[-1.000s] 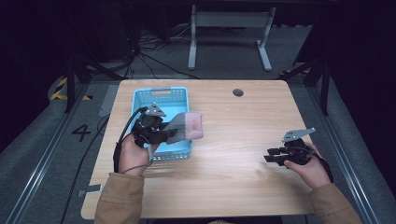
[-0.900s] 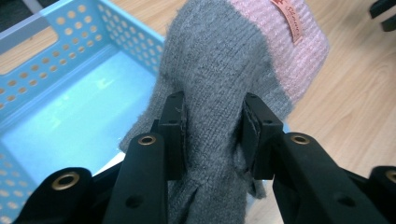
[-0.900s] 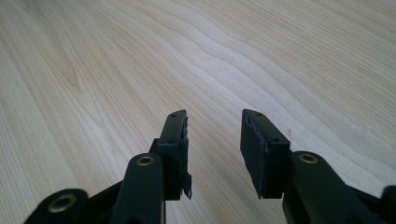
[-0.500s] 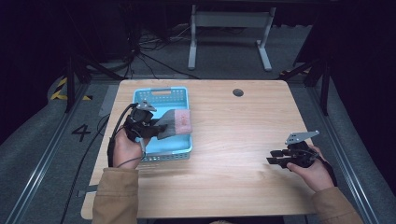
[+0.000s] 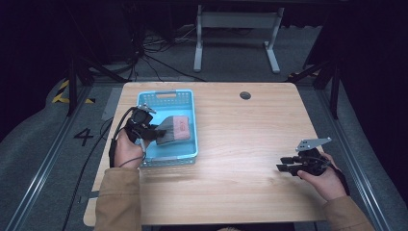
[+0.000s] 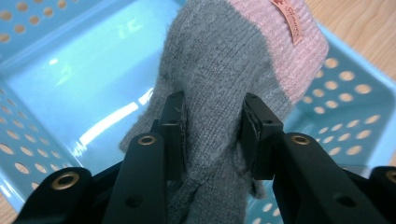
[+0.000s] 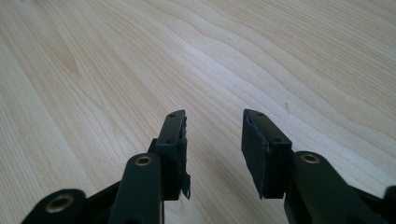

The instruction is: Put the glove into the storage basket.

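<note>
The left gripper [image 5: 156,134] holds a soft knitted mitten [image 6: 233,70] over the blue basket [image 5: 166,96]. Its 2 black jaws squeeze the grey part of the mitten from both sides, so this claw is clenched on it. In the left gripper view the wool bunches up between the pads [image 6: 175,135]. The top end of the mitten is pink (with a small tag sewn on it), and it points away from the claw. That pink end hangs just above the shiny basket floor, near the wall with the round holes. I cannot tell if the mitten touches the basket.

The basket sits on the left half of the wooden table [image 5: 240,192], close to the far edge.

The right gripper [image 5: 284,167] is far away on the right side of the table, low over the wood in the person's right hand [image 5: 325,180]. Its jaws stand apart and nothing is between them. In the right gripper view there is just bare wood grain under the 2 pads [image 7: 254,149], so this claw is let go and holds nothing.
</note>
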Available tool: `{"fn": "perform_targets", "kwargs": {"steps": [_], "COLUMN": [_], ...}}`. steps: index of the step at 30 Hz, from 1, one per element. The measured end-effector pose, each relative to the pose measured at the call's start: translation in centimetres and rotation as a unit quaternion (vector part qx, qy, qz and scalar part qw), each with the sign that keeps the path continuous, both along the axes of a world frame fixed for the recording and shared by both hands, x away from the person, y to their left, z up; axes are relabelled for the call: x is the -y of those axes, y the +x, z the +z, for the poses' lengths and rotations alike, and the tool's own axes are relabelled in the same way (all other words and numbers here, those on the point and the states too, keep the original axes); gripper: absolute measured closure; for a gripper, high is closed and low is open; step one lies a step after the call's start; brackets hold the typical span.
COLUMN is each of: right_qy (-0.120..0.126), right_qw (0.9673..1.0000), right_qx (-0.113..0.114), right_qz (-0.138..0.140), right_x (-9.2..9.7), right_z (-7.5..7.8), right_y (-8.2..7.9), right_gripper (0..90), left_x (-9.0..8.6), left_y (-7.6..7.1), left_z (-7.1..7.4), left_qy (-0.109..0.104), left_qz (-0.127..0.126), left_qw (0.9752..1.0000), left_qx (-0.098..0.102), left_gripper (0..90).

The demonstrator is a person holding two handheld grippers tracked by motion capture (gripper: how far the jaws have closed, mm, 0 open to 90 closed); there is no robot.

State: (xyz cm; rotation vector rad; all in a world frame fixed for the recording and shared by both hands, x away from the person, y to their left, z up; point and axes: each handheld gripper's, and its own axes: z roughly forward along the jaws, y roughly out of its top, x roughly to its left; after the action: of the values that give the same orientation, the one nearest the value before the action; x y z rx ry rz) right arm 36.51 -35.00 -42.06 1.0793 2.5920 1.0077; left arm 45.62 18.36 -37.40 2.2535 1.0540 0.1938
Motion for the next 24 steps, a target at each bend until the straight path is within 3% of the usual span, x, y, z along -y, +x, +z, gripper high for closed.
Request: {"fn": "perform_targets", "kwargs": {"steps": [14, 24], "right_qy": [0.0, 0.0], "right_qw": [1.0, 0.9999], "right_qx": [-0.001, -0.003], "right_qz": [-0.01, -0.016], "right_x": [0.7, 1.2], "right_z": [-0.1, -0.4], "right_y": [-0.9, -1.3], "right_gripper": [60.5, 59.9], "left_x": [1.2, 1.4], "left_y": [1.6, 2.7], "left_z": [-2.0, -3.2], "left_qy": [0.041, 0.042], "left_qz": [-0.007, 0.003], "left_qw": [0.9985, 0.9971], "left_qx": [-0.037, -0.063], "left_gripper": [65.5, 64.9]}}
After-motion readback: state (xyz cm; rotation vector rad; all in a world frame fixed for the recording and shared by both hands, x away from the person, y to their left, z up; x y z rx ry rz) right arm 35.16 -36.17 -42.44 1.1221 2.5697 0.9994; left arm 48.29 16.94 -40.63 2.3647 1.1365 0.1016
